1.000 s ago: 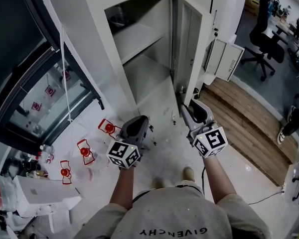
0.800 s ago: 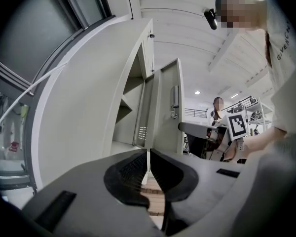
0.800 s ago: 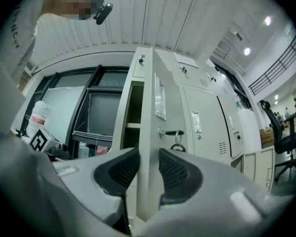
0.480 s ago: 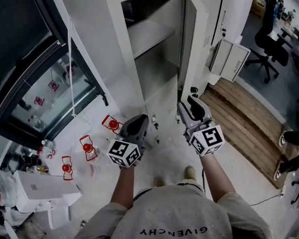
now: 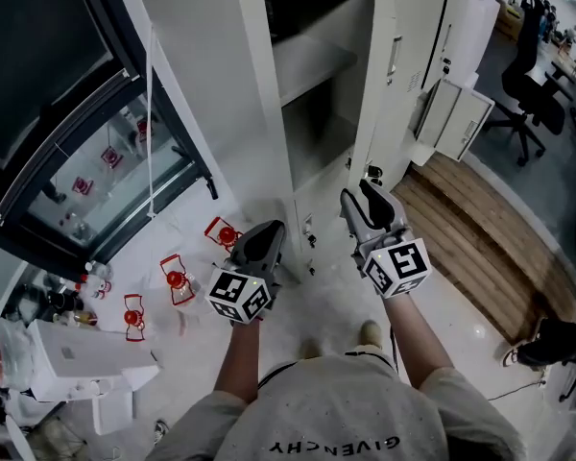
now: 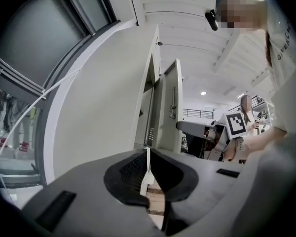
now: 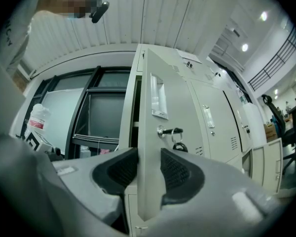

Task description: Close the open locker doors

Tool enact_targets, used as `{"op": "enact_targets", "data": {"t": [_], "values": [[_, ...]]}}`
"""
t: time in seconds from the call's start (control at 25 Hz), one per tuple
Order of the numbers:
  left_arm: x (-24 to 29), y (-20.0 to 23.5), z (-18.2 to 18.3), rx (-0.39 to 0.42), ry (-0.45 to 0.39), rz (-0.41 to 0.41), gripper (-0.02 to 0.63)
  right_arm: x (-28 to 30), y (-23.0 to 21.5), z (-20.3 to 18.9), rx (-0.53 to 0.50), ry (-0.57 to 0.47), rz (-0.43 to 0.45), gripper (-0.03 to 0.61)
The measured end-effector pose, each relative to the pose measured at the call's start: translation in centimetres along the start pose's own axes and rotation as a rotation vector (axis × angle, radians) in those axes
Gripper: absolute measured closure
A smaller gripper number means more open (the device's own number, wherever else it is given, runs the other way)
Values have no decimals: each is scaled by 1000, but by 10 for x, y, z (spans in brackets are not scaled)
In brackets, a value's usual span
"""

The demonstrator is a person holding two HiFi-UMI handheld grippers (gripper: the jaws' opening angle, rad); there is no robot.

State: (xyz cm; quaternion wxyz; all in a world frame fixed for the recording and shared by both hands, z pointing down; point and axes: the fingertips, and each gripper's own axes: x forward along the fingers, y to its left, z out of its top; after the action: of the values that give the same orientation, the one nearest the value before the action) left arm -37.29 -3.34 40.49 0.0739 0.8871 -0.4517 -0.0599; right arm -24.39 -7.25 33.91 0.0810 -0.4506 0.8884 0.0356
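Swung nearer its frame than a second ago, the one tall locker door (image 5: 389, 104) stands only partly ajar, a flat, pale grey panel on the bank of lockers (image 7: 217, 117). One smaller door (image 5: 461, 123) hangs open further right. Of two grippers, the right gripper (image 5: 365, 200) sits astride the tall door's lower edge, its black ribbed pads against both faces, though its jaws have just been opening. The left gripper (image 5: 265, 233) has its pads together on nothing. Three red wire-framed objects (image 5: 176, 279) lie on the glossy white floor. One key (image 7: 173, 131) with a ring sits in the lock.
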Motion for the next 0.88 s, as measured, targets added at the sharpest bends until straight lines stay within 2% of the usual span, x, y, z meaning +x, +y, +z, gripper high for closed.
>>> {"op": "enact_targets", "data": {"t": [0.88], "values": [[-51,52,1,-10,-5,132,597,75,39,-11,53,2,86,443]]}}
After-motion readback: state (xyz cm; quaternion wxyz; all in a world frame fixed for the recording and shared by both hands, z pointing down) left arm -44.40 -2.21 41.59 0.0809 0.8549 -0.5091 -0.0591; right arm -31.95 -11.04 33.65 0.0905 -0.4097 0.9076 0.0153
